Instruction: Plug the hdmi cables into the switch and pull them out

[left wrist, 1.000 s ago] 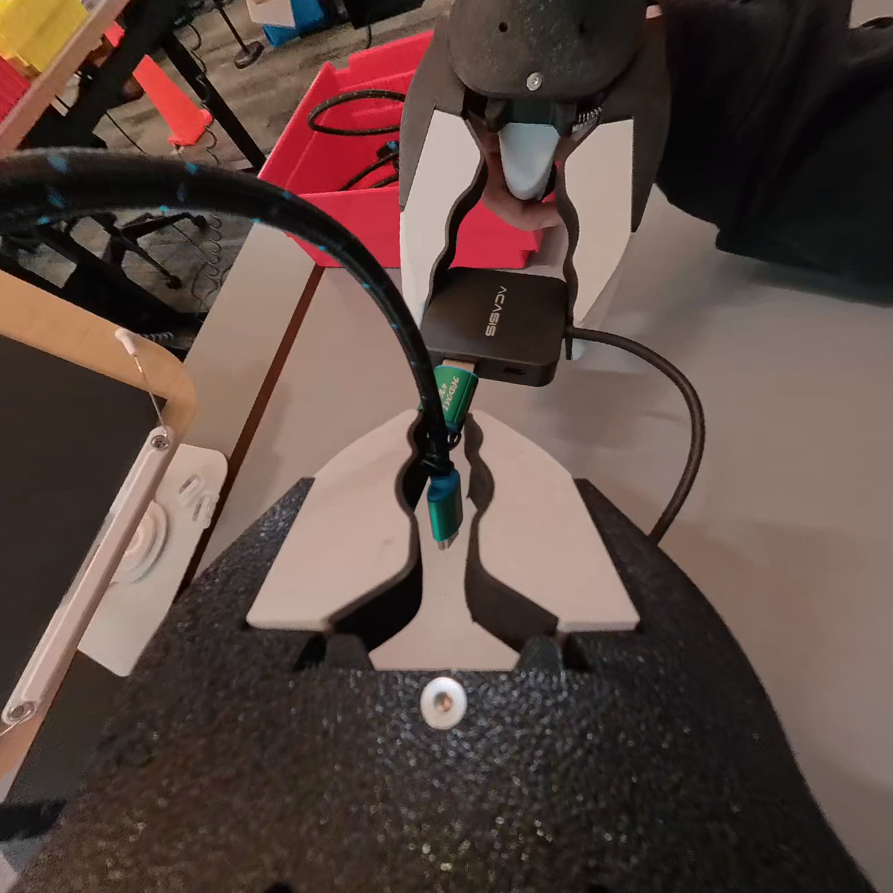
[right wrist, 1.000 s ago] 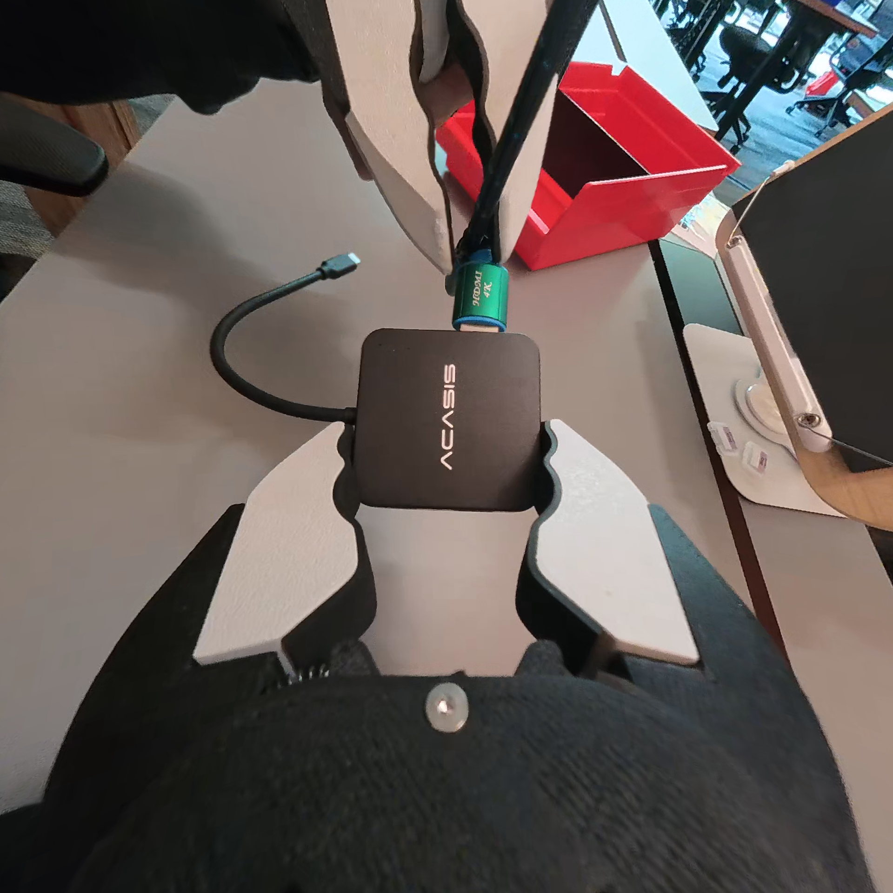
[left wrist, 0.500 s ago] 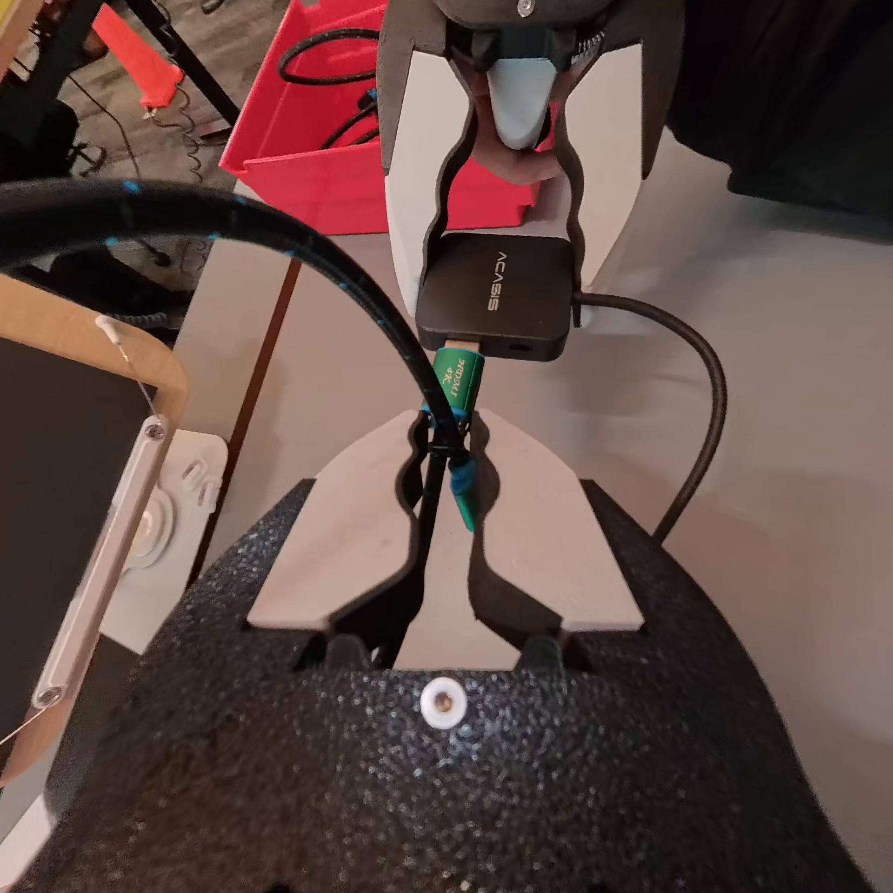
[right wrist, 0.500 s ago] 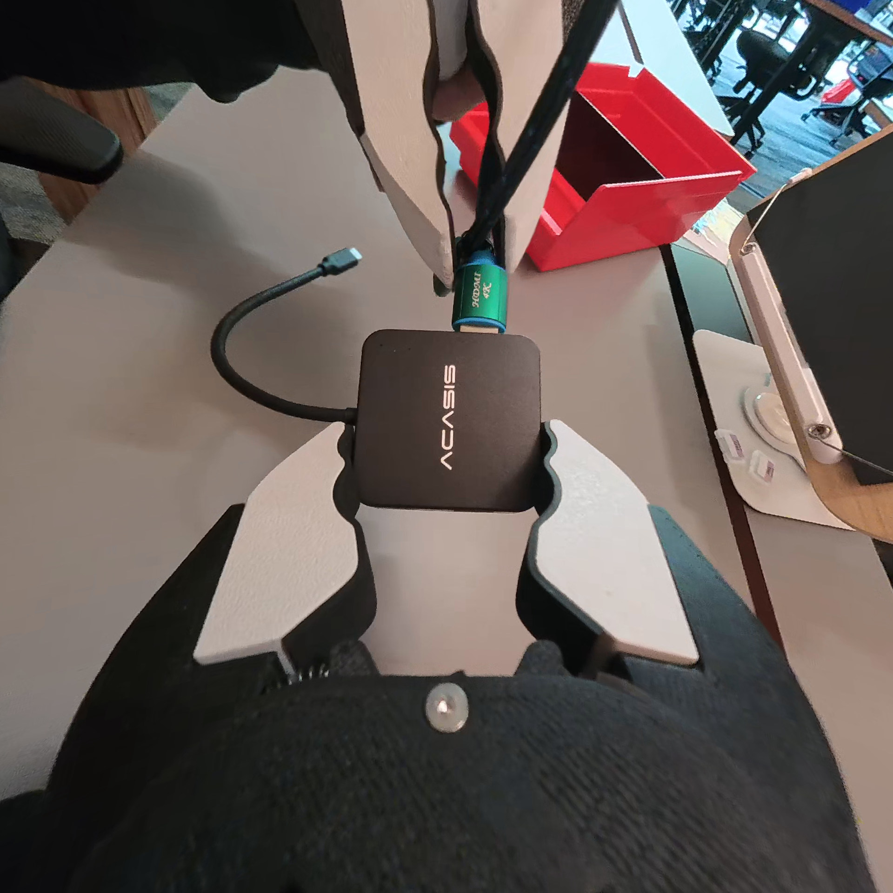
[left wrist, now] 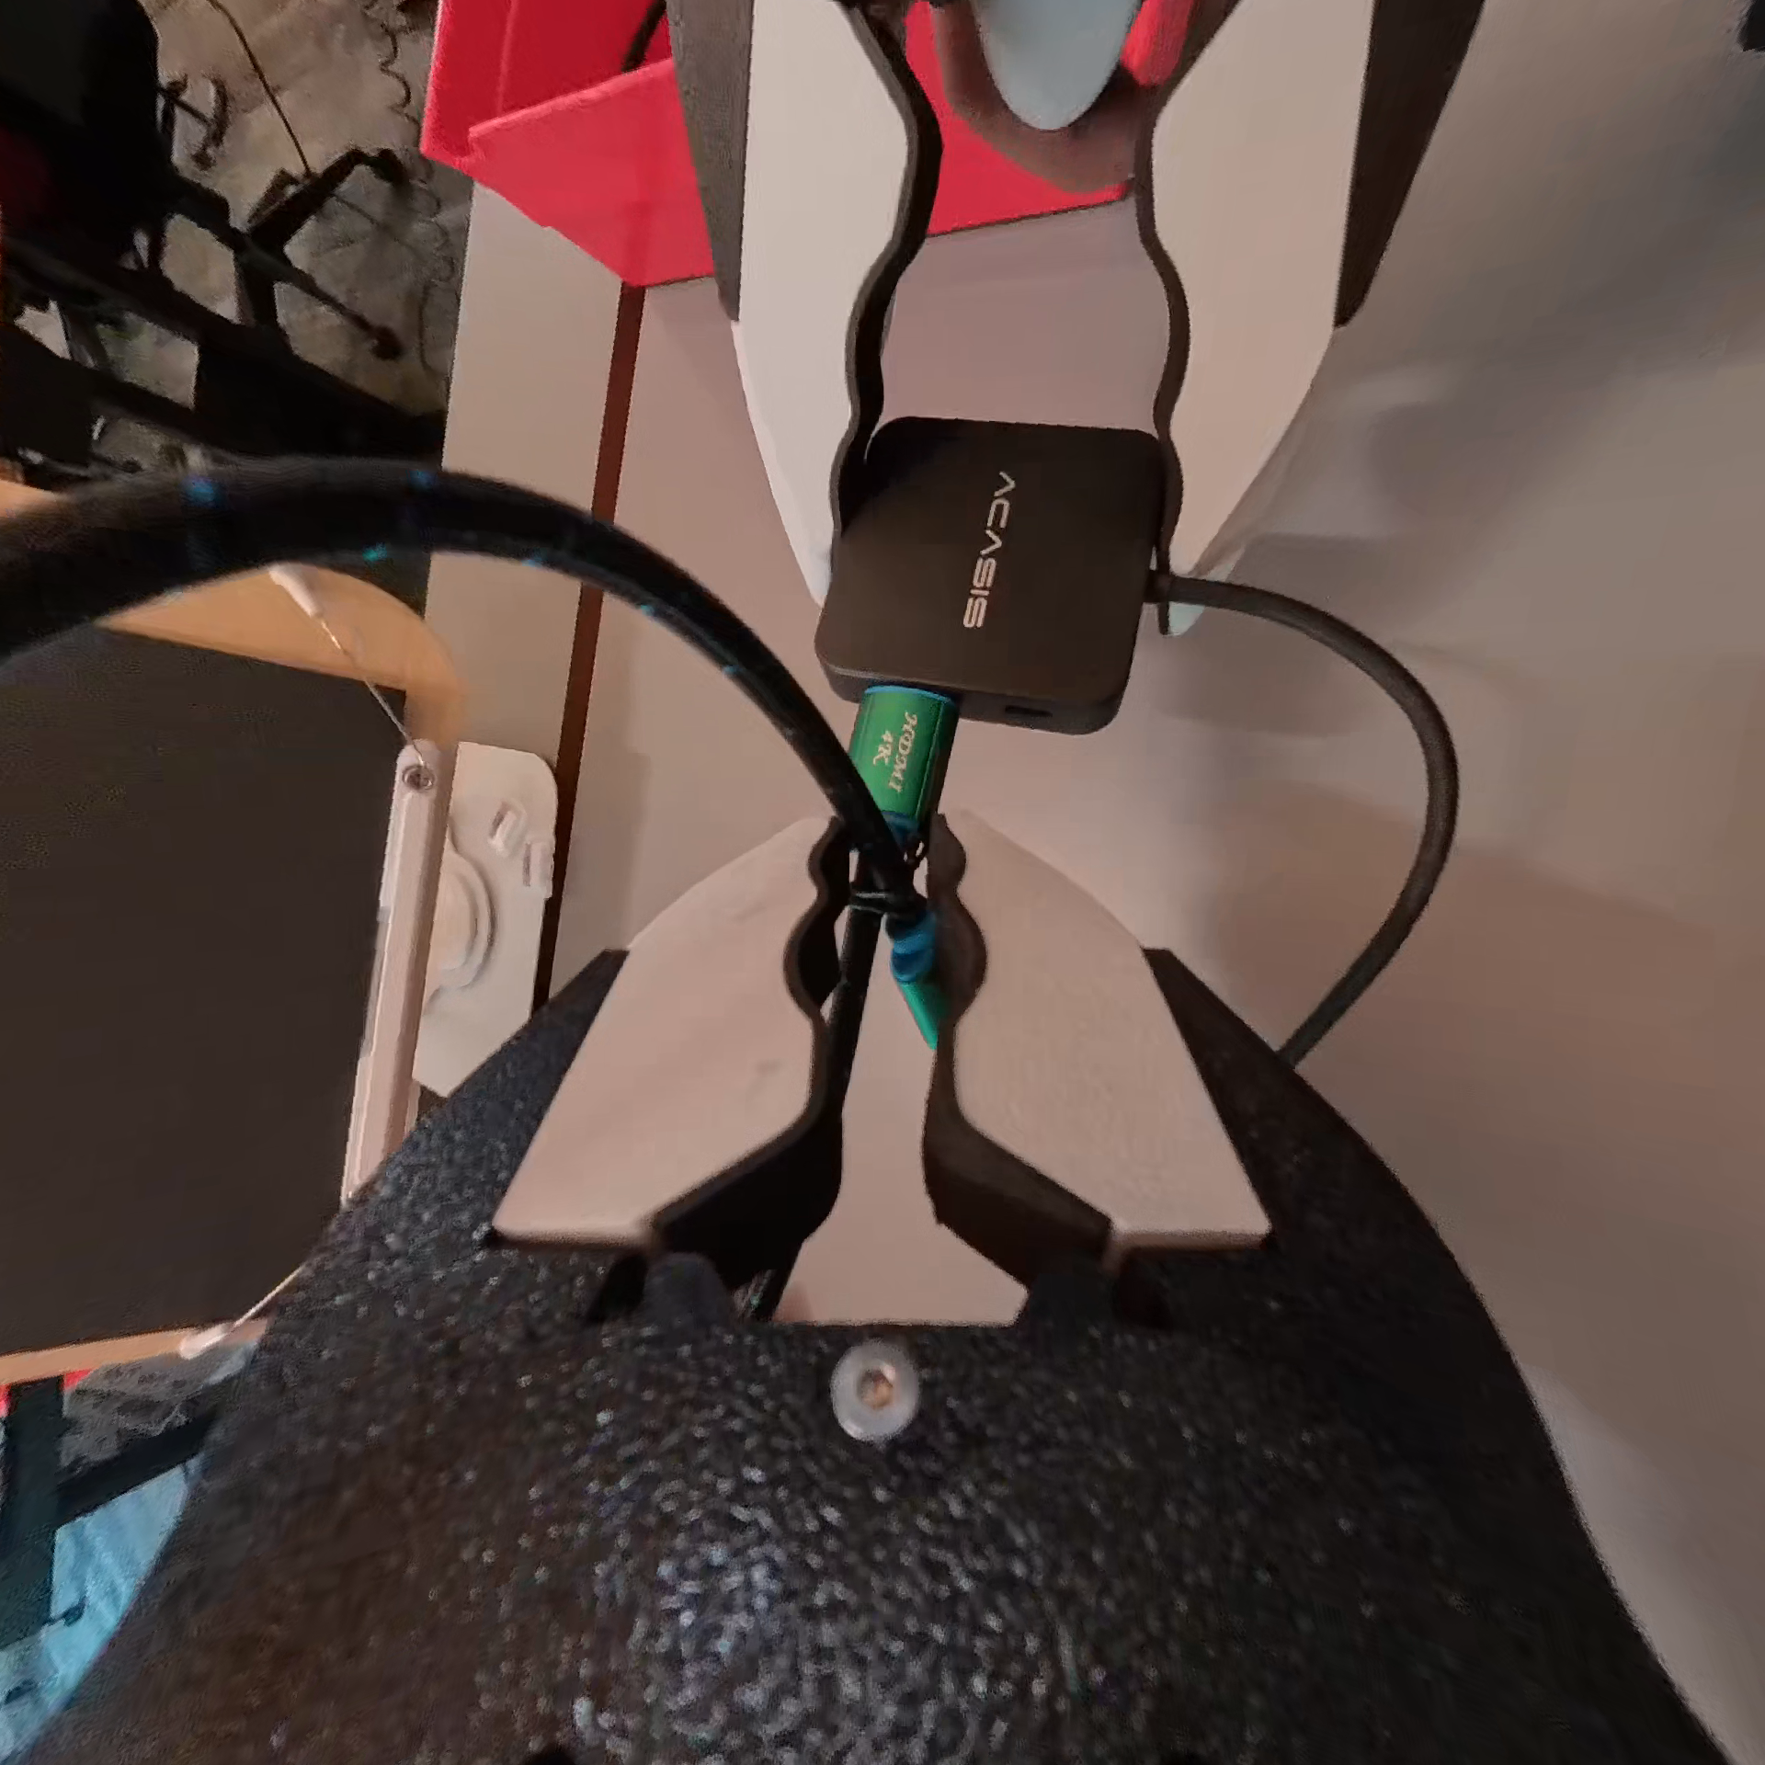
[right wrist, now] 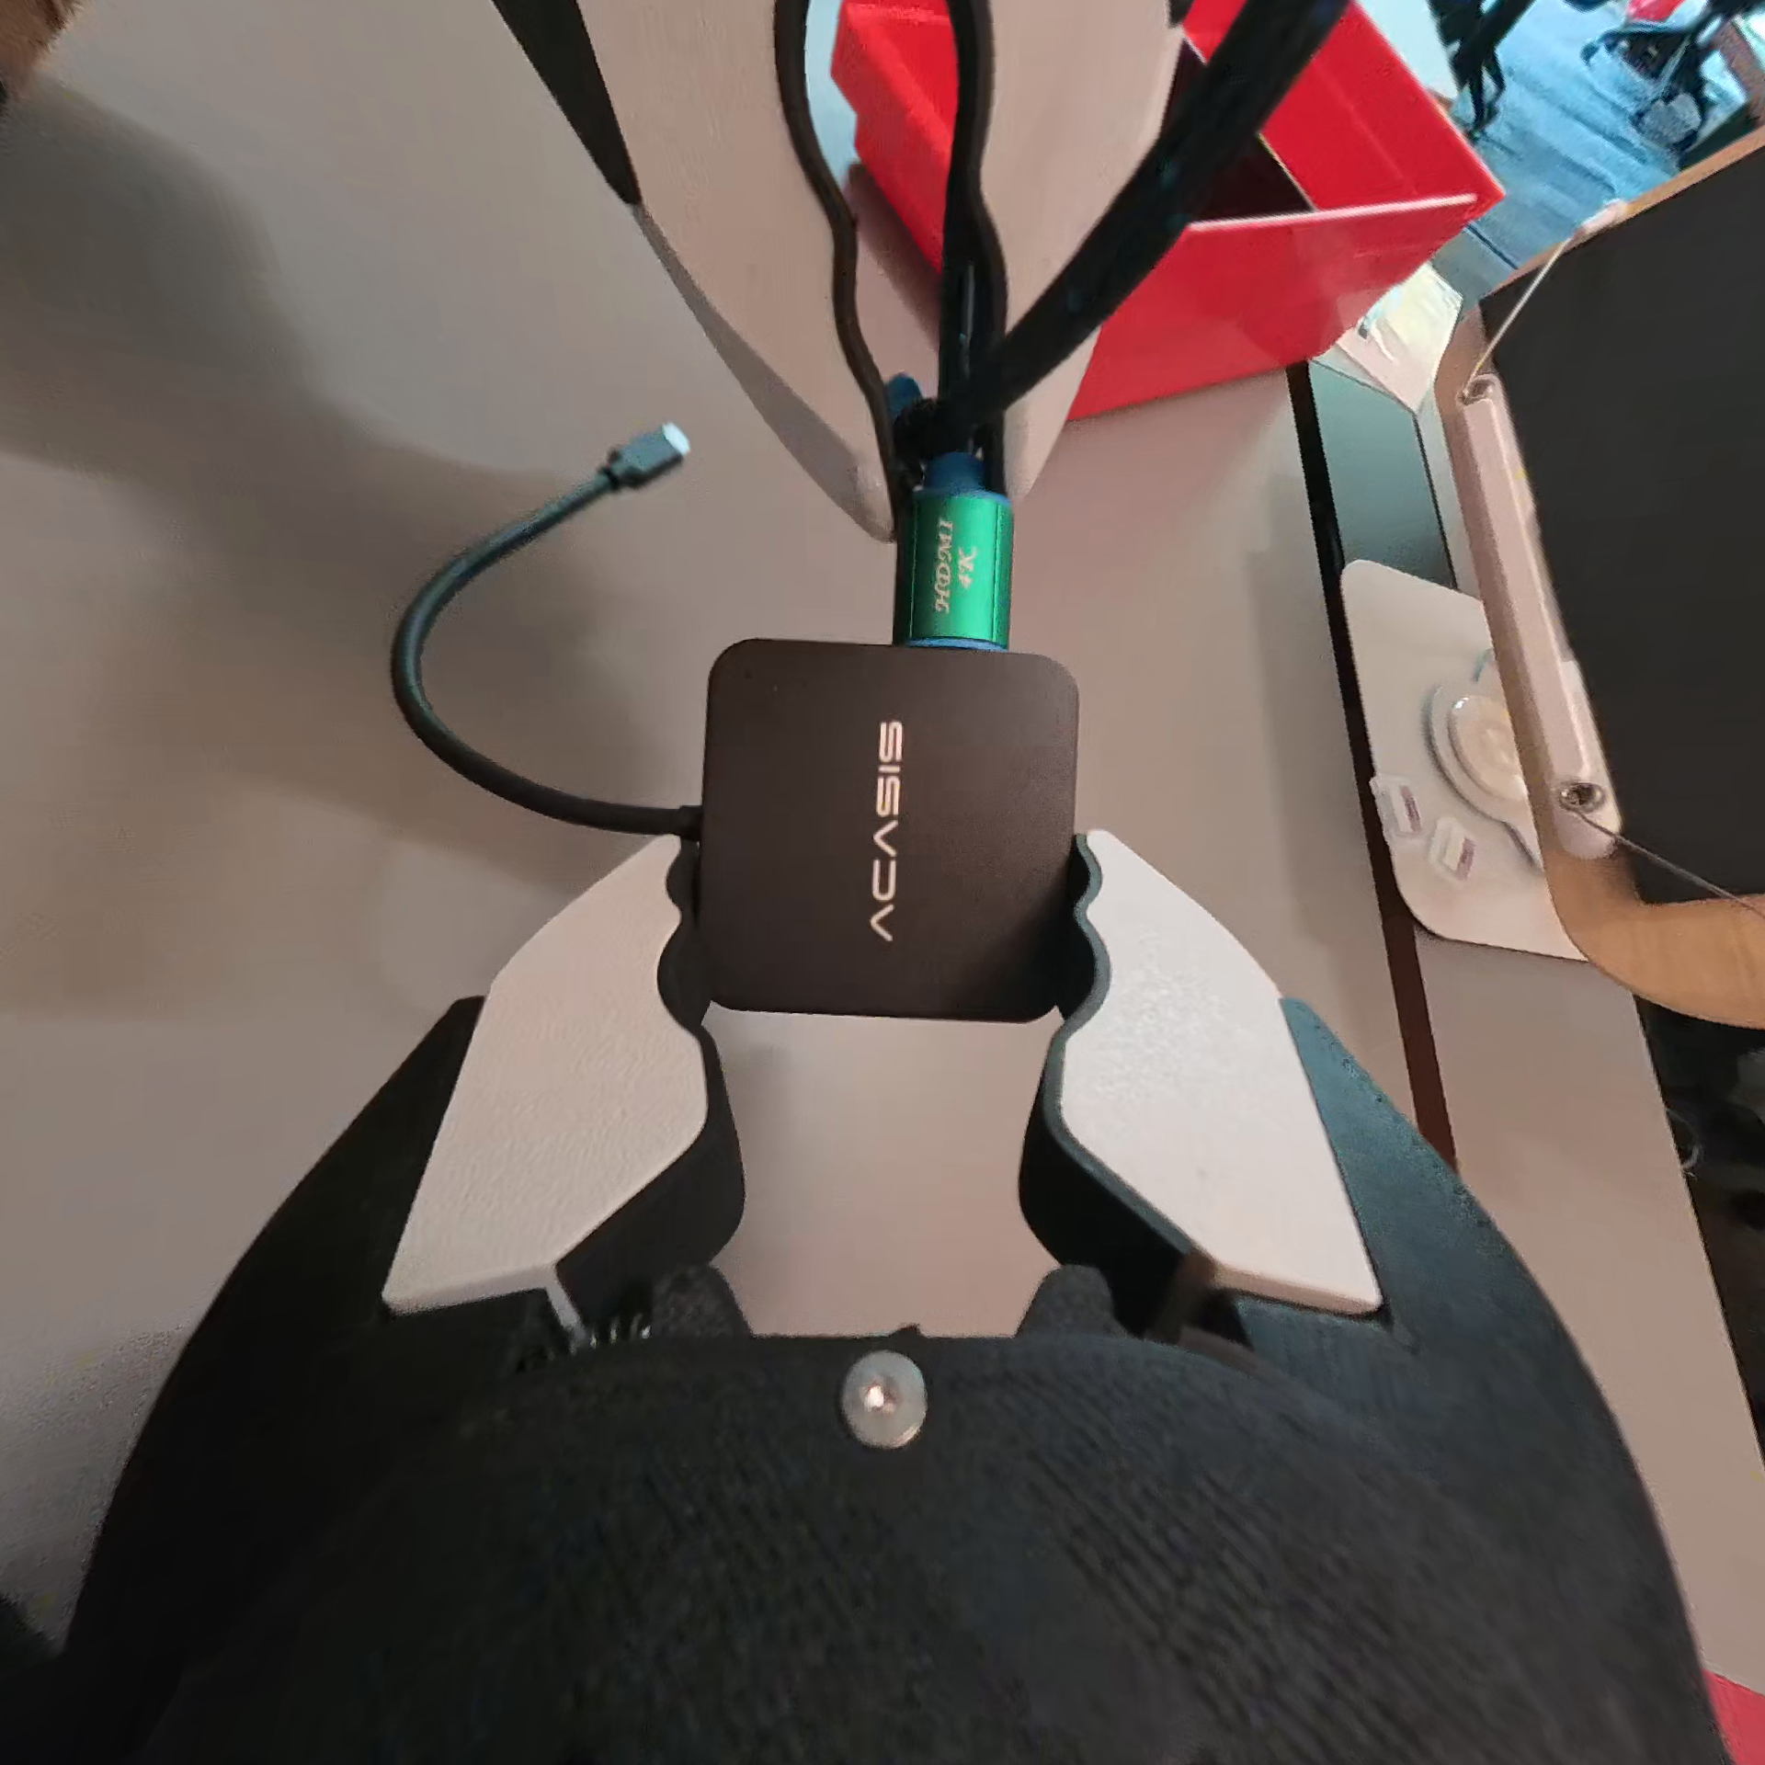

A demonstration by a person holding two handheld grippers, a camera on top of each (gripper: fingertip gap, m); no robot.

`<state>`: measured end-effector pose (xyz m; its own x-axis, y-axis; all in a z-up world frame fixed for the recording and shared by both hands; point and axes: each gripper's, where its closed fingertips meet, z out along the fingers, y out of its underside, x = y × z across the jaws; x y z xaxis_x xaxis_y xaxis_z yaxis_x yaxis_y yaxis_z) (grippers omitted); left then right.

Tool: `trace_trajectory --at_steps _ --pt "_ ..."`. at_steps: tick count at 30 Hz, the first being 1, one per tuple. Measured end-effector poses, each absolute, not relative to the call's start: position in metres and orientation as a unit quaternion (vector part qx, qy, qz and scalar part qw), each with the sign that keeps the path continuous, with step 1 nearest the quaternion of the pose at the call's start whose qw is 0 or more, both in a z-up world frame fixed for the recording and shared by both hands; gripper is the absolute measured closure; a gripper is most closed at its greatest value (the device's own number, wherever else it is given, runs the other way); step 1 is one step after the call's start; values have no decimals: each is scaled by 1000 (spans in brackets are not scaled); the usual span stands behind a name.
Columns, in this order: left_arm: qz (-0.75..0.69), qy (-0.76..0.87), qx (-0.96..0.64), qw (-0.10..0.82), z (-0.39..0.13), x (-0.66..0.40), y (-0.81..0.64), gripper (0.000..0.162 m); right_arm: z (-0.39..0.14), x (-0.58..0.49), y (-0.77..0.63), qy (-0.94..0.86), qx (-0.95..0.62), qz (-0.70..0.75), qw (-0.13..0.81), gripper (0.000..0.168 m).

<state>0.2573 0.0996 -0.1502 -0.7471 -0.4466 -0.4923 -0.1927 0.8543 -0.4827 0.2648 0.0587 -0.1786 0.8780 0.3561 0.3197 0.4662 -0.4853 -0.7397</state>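
— What does the left gripper (left wrist: 874,864) hold?

— Its jaws are pressed together on the black braided cable (left wrist: 611,563), just behind the green plug (left wrist: 903,754). The plug sits in the near edge of the switch (left wrist: 993,573).

— And the switch?

— The right gripper (right wrist: 883,917) is clamped on both its sides, above the grey table (right wrist: 239,669). Its thin lead (right wrist: 449,707) curves to the side. Farther away stands a red bin (right wrist: 1270,258).

red bin (right wrist: 1270,258) beside a framed black panel (right wrist: 1662,535).
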Motion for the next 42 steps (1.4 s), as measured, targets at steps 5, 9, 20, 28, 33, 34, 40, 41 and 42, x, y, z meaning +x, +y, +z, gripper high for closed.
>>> trace_trajectory --at_steps 5,9,20,28,33,34,40,41,42 --pt "-204 914 -188 297 -155 261 103 147 -183 268 62 -235 -858 -56 454 96" --pt "-261 890 -220 302 -145 263 99 134 -172 269 59 -231 -843 -56 482 96" --pt "-497 718 -258 414 -52 244 76 110 -133 389 -48 48 -836 -212 503 95" --pt "-444 782 -292 327 -138 227 70 102 -177 464 -180 422 -777 -251 394 95" --pt "-443 799 -289 287 -158 224 52 101 -209 455 -180 427 -815 -199 338 94" --pt "-443 802 -288 278 -160 224 49 100 -209 455 -182 408 -824 -224 322 87" --pt "-496 780 -309 224 -153 239 20 93 -153 443 -205 351 -778 -336 399 67" --pt "-505 774 -313 218 -151 244 14 93 -145 435 -208 360 -760 -320 437 70" --pt "-513 770 -315 211 -148 249 8 93 -136 424 -208 362 -740 -299 482 74"
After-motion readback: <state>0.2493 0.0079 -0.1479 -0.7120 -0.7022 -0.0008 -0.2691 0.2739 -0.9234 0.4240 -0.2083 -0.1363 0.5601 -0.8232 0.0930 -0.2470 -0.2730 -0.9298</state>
